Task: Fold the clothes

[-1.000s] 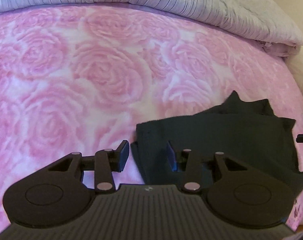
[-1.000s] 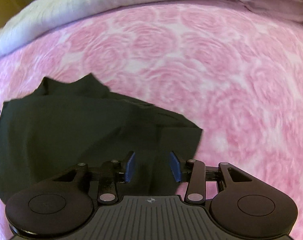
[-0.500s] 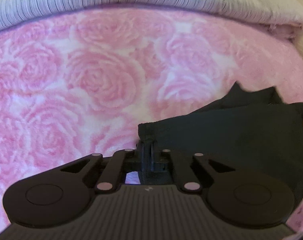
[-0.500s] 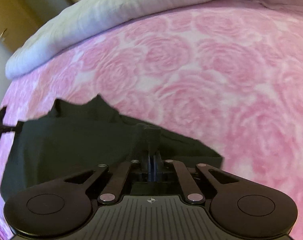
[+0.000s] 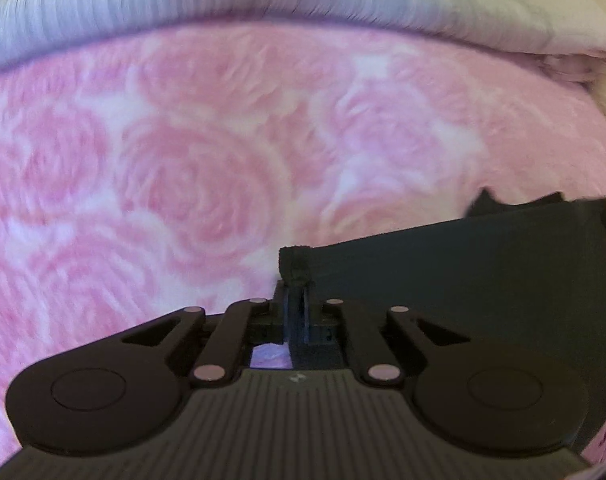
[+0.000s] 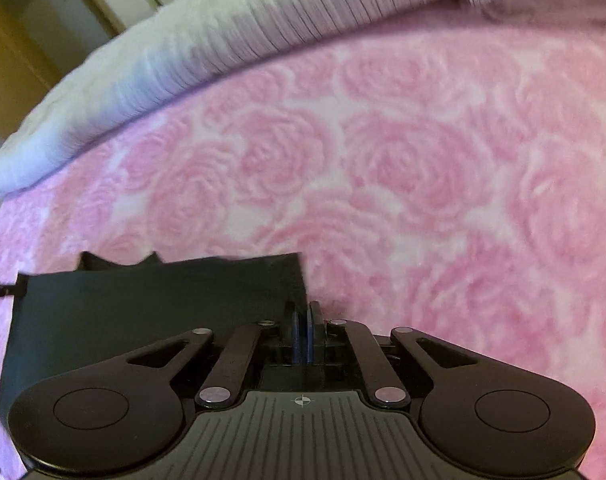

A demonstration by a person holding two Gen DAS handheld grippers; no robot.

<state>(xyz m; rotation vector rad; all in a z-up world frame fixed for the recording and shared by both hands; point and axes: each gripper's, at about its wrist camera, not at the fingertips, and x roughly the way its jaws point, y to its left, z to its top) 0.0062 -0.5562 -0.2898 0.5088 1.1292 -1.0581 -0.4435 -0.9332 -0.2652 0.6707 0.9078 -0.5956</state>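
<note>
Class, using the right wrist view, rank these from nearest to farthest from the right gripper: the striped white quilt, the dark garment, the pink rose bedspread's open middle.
1. dark garment, clamped in the right gripper, stretching left.
2. pink rose bedspread, middle ground ahead.
3. striped white quilt, along the far edge.

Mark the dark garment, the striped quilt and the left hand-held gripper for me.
dark garment (image 5: 483,280): left wrist view, on its flat stretched panel.
striped quilt (image 6: 207,40): right wrist view, on its ribbed top surface.
left hand-held gripper (image 5: 299,300): left wrist view, between the fingertips, shut on the garment's corner.
</note>
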